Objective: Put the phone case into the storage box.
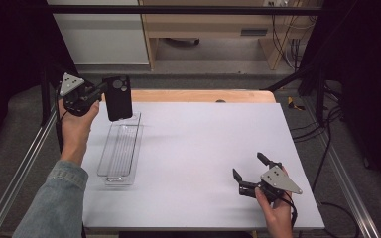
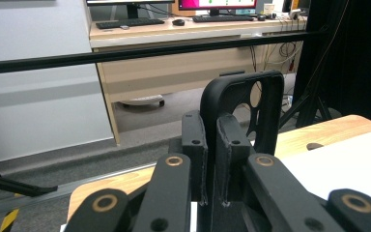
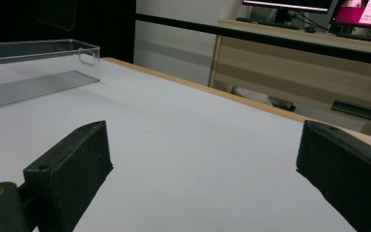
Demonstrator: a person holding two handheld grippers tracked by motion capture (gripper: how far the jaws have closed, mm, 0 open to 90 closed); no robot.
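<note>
Phone case (image 2: 244, 104) lower edge hidden behind left tool (image 2: 211, 159); right tool (image 3: 203, 183) cut by frame edges.

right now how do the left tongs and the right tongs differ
The left tongs are shut on a black phone case; the right tongs are open with nothing between them. The left tongs are held up above the far end of the clear tray; the right tongs sit low over the bare white table at the near right. Both are black, hand-held, and carry a grey plate.
</note>
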